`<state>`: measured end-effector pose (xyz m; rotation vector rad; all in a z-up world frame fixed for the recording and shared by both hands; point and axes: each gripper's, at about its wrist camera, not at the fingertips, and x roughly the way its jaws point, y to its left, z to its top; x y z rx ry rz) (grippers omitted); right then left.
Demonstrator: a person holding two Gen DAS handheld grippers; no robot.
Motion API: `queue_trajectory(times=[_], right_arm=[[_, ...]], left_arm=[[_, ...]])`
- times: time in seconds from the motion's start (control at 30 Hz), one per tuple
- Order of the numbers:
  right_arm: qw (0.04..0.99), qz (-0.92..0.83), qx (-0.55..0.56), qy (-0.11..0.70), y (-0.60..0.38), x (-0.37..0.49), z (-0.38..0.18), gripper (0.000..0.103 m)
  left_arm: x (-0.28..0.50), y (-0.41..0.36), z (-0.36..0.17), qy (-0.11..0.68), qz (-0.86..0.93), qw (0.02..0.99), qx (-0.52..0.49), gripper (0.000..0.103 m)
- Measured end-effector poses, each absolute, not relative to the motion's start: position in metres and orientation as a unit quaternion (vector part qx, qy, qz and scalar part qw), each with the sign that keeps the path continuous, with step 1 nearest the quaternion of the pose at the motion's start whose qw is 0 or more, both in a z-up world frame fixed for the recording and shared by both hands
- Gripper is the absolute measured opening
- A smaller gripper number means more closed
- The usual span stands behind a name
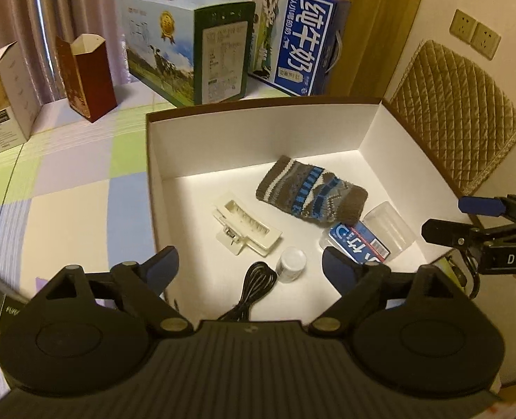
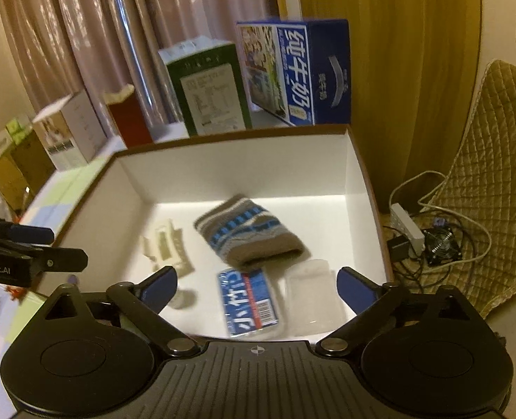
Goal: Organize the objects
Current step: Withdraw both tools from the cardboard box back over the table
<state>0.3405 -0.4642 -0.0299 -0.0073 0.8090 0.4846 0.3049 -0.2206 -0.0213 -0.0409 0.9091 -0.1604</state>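
**Both hand-held grippers hover wide open over the filled white box**

The left hand-held gripper (image 1: 249,262) hangs above the near wall of the white box (image 1: 258,132), blue-padded fingers spread wide, nothing between them. The right hand-held gripper (image 2: 256,284) is likewise spread and empty, over the box's near-right corner.

Inside, a soft knitted sock (image 1: 312,190) in brown, grey and blue stripes lies mid-floor. Toward the left wall sits a cream, hard-plastic hair clip (image 1: 245,228) with toothed rows. Near the right wall, a glossy blue tissue pack (image 1: 359,242) touches a clear, ribbed plastic cup (image 1: 390,228) lying on its side.

The left view alone shows a small white-capped bottle (image 1: 291,263) and a coiled black cable (image 1: 254,286) by the near wall; in the right view the bottle is only a blur and the cable is hidden. The right view alone shows a power strip (image 2: 408,225) and tangled cords on the floor beyond the box's right wall.

The box's far half is bare. It rests on a pastel checked worktop (image 1: 69,195), with milk cartons (image 1: 188,56) along the far edge and open room at the left.
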Motion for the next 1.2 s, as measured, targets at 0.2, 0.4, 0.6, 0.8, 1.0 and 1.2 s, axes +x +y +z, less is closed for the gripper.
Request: queue_trajectory(times=[0.2,0.4,0.6,0.8,1.0,1.2], right_arm=[[0.892,0.242,0.017,0.383,-0.460,0.317,-0.016,0.097],[0.891,0.247,0.020,0.380,-0.452,0.294,-0.010,0.098],[0.889,0.252,0.025,0.382,-0.441,0.274,-0.008,0.098],[0.884,0.262,0.022,0.386,-0.422,0.255,-0.009,0.098],[0.881,0.269,0.022,0.389,-0.401,0.235,-0.010,0.098],[0.875,0.277,0.021,0.397,-0.379,0.216,-0.013,0.099]], left_arm=[[0.281,-0.209,-0.010,0.437,-0.066,0.896,-0.027,0.087],[0.255,-0.194,-0.007,0.437,-0.057,0.897,-0.039,0.087],[0.229,-0.181,-0.011,0.447,-0.050,0.892,-0.050,0.087],[0.204,-0.162,-0.013,0.449,-0.043,0.891,-0.057,0.087],[0.182,-0.140,-0.011,0.448,-0.036,0.891,-0.063,0.087],[0.164,-0.118,-0.010,0.448,-0.028,0.891,-0.069,0.087]])
